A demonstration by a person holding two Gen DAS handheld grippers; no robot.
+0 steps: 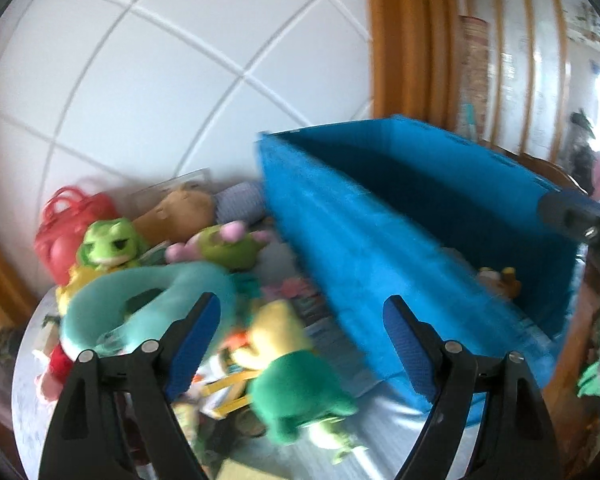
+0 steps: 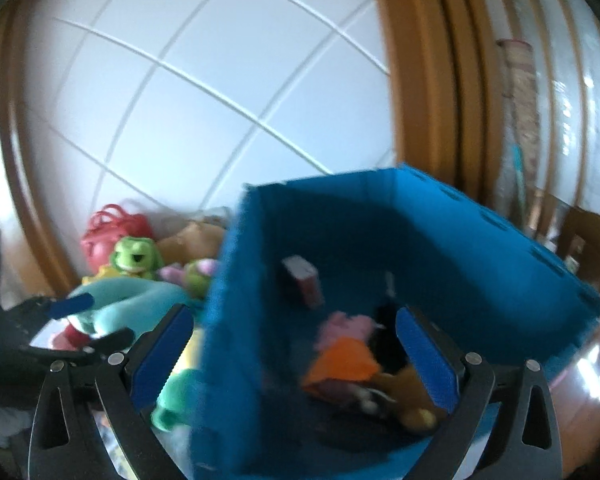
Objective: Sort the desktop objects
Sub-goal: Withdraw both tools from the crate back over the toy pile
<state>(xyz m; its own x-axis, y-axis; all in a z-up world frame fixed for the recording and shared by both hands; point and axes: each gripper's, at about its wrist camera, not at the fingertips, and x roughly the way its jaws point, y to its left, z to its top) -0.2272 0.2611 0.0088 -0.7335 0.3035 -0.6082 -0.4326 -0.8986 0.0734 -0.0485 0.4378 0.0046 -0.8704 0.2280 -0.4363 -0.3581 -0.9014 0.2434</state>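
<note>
Blurred toys, cut-off bin

Inside the blue bin (image 2: 440, 240), the toys (image 2: 352, 360) smear beyond recognition; the bin's near corner runs off the bottom edge.

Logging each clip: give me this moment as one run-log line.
left gripper: open, empty, over toy pile | right gripper: open, empty, above blue bin | bin: already holds toys | teal neck pillow: still on table

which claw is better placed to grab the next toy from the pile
Left. The left claw is open right over the toy pile, with the yellow and green plush between its fingers. The right claw is open over the blue bin, away from the pile.
</note>
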